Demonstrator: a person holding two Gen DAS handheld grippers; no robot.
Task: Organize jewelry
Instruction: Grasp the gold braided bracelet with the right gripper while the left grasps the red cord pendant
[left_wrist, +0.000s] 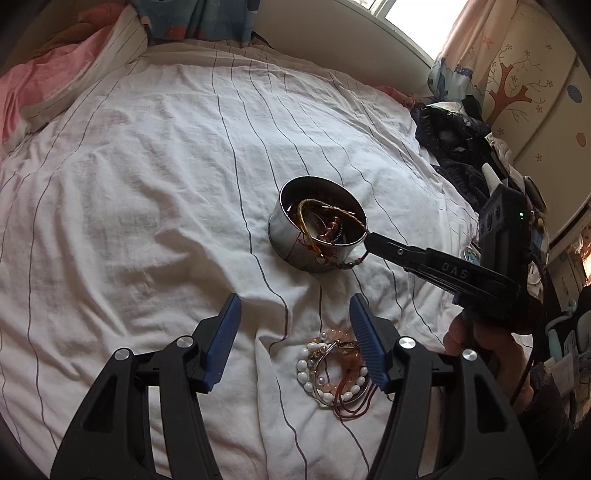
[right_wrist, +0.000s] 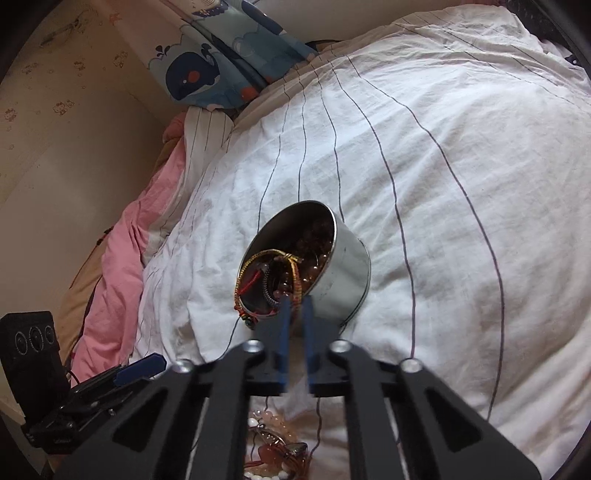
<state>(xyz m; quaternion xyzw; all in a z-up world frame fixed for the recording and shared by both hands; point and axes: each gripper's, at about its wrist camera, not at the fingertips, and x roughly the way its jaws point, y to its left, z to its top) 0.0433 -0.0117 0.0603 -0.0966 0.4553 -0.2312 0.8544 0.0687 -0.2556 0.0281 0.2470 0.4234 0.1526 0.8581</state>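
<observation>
A round metal tin (left_wrist: 314, 251) stands on the striped bedsheet and holds beaded bracelets and a woven yellow cord bracelet (left_wrist: 325, 218) that drapes over its rim. The tin also shows in the right wrist view (right_wrist: 347, 273). My right gripper (right_wrist: 296, 301) is at the tin's near rim, jaws nearly closed with a narrow gap, beside the cord (right_wrist: 295, 277); its tip also shows in the left wrist view (left_wrist: 369, 240). My left gripper (left_wrist: 293, 306) is open and empty above a pile of white and pink bead bracelets (left_wrist: 332, 373), which also shows in the right wrist view (right_wrist: 273, 443).
Pink bedding (left_wrist: 33, 85) lies at the far left. Dark clothes (left_wrist: 454, 147) are heaped at the bed's right edge near a painted wardrobe (left_wrist: 535, 92). A whale-print pillow (right_wrist: 207, 70) lies at the head of the bed.
</observation>
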